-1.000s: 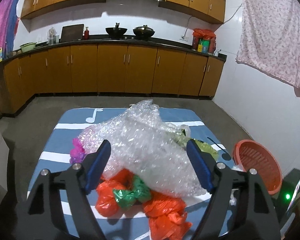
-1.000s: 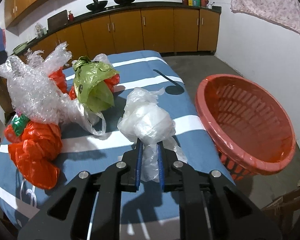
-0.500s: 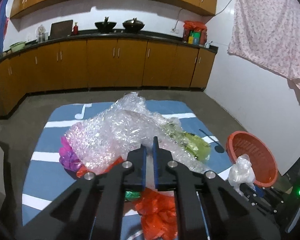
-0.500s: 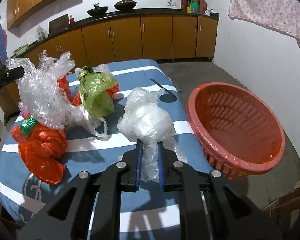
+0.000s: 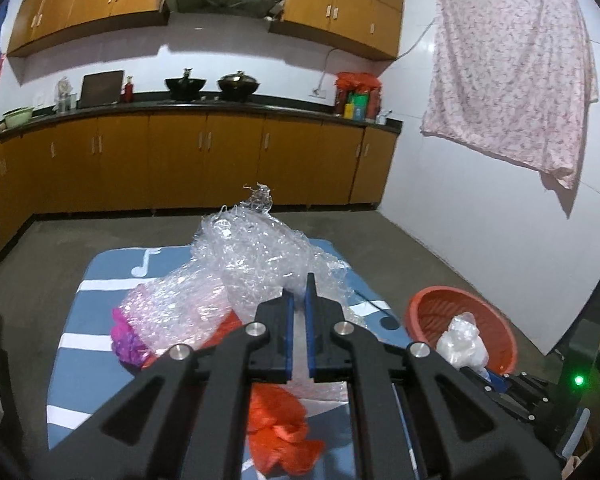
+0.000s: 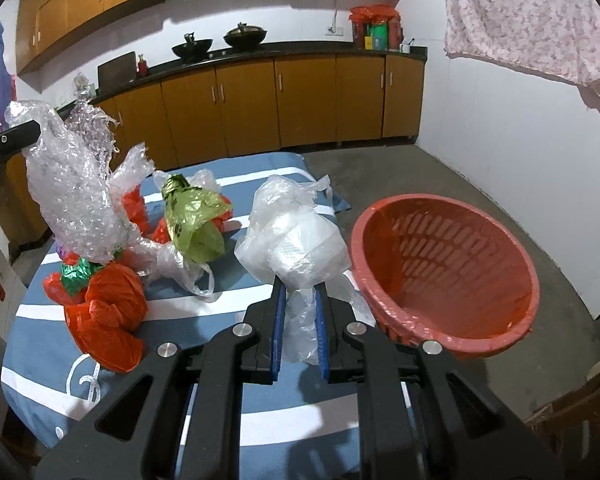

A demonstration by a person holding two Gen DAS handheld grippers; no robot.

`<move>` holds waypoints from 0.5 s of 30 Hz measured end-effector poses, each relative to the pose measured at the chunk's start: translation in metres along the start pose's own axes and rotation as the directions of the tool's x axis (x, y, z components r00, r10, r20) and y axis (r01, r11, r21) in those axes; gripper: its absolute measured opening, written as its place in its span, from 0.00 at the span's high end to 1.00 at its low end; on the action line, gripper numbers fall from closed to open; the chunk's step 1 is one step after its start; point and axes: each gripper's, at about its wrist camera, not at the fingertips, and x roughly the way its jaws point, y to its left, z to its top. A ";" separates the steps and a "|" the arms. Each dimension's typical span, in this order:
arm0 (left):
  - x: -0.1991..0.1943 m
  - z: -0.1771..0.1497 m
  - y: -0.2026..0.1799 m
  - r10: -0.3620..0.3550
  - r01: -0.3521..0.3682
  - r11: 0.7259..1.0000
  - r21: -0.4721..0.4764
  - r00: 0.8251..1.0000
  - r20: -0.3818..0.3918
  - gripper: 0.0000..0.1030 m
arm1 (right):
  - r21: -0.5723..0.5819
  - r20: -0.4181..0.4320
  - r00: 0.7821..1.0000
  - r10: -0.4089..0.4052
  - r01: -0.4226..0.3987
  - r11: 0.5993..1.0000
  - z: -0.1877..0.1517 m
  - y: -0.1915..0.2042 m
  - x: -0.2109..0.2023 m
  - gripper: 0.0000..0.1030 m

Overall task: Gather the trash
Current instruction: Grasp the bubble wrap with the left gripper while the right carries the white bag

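Observation:
My left gripper is shut on a big sheet of clear bubble wrap, which hangs lifted off the pile in the right wrist view. My right gripper is shut on a crumpled white plastic bag, held above the table's right edge beside the orange basket. From the left wrist view that white bag shows in front of the basket. Orange bags and a green bag lie on the blue striped tablecloth.
A purple bag lies under the bubble wrap at the left. More orange plastic sits below my left gripper. Brown kitchen cabinets run along the back, and a pink cloth hangs on the white right wall. Bare concrete floor surrounds the basket.
The left jaws went from wide open to shut on the bubble wrap and lifted it. The right gripper rose with the white bag and moved closer to the basket.

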 end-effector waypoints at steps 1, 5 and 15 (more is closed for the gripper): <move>-0.001 0.000 -0.006 -0.010 0.010 1.000 0.008 1.000 0.003 0.94 | 0.002 0.003 1.000 -0.004 0.004 1.000 0.000 -0.001 -0.002 0.86; -0.002 0.000 -0.026 -0.050 0.050 0.998 0.034 0.999 0.005 0.94 | 0.018 0.015 0.999 -0.040 0.040 0.999 0.003 -0.015 -0.009 0.86; 0.024 -0.015 -0.080 -0.143 0.146 0.986 0.084 0.989 -0.039 0.94 | 0.108 0.042 0.990 -0.135 0.129 0.986 0.014 -0.065 -0.022 0.86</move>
